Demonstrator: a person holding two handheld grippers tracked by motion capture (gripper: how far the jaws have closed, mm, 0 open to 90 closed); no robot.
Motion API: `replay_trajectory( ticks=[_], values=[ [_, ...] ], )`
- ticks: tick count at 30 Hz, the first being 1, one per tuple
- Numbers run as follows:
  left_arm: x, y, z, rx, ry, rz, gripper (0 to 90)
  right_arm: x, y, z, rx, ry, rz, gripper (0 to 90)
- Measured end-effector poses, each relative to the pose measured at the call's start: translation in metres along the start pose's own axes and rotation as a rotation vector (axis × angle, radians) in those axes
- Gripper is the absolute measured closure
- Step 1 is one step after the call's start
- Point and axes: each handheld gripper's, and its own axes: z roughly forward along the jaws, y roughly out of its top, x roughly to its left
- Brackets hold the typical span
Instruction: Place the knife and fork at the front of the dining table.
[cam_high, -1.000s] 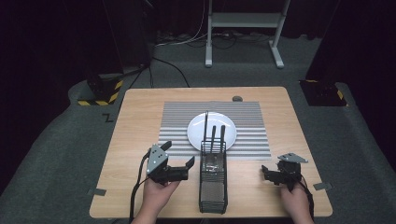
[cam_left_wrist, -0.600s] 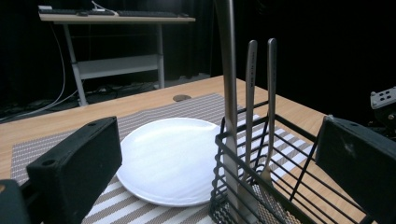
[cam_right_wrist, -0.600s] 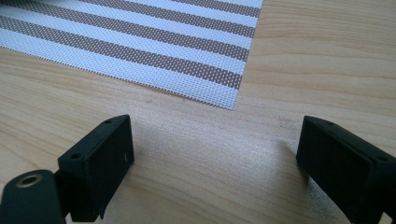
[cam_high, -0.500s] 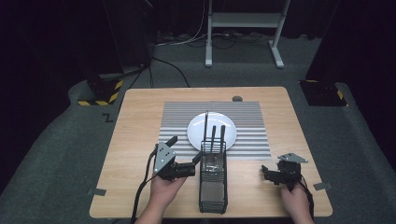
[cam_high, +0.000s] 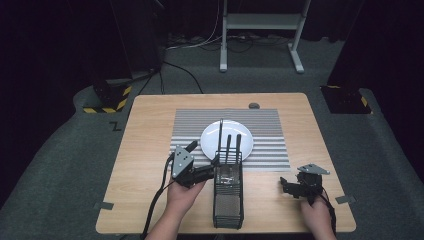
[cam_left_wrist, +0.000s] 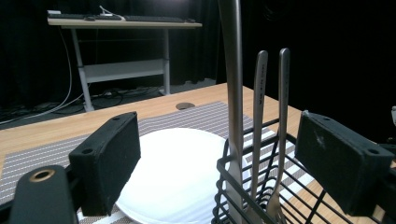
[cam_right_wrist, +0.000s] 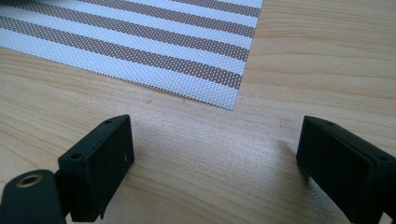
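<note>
Black wire mesh forms the tall, narrow cutlery basket (cam_high: 228, 197) that stands on the pale wooden table (cam_high: 145, 150), near its front edge and between the two hands. Three long metal cutlery handles (cam_high: 228, 145) are held upright in the basket's far end; in the left gripper view they are seen as one broad flat handle (cam_left_wrist: 232, 93) and two slimmer ones (cam_left_wrist: 271, 116) just beside it, rising above the basket's wire rim (cam_left_wrist: 243, 163). A round white plate (cam_high: 210, 140) lies just behind the basket on a grey-and-white striped placemat (cam_high: 265, 130), whose front edge is overlapped by the basket's far end.

The left gripper (cam_high: 210, 170) is held against the basket's left side at its far end, jaws spread apart; in its own view the three handles and the rim are seen between the two black pads (cam_left_wrist: 109, 163), with nothing clamped. The right gripper (cam_high: 290, 187) is held low over bare wood, well to the right of the basket, jaws also spread wide and empty; in its view the placemat's front right corner (cam_right_wrist: 229, 100) is seen just beyond the pads (cam_right_wrist: 100, 163).

Open tabletop is left on both sides of the basket, widest along the left and right edges of the table. A small dark round cap (cam_high: 254, 105) is set into the wood just behind the placemat, near the far edge.
</note>
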Motion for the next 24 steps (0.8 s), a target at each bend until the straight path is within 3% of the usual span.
replay_trajectory(
  ticks=[9, 13, 16, 20, 24],
  values=[
    [-0.007, 0.003, 0.014, 0.013, -0.005, 0.038, 16.7, 0.0, 0.0, 0.0, 0.003, 0.0, 0.0, 10.8],
    [-0.008, 0.0, 0.02, 0.018, 0.008, 0.06, 34.1, 0.0, 0.0, 0.0, 0.003, 0.0, 0.0, 10.8],
    [-0.011, -0.001, 0.023, 0.011, 0.022, 0.073, 42.2, 0.0, 0.0, 0.0, 0.003, 0.0, 0.0, 10.8],
    [-0.013, 0.0, 0.026, 0.005, 0.02, 0.064, 54.9, 0.0, 0.0, 0.0, 0.003, 0.0, 0.0, 10.8],
    [-0.014, 0.0, 0.029, 0.009, 0.022, 0.054, 61.8, 0.0, 0.0, 0.0, 0.003, 0.0, 0.0, 10.8]
  ],
)
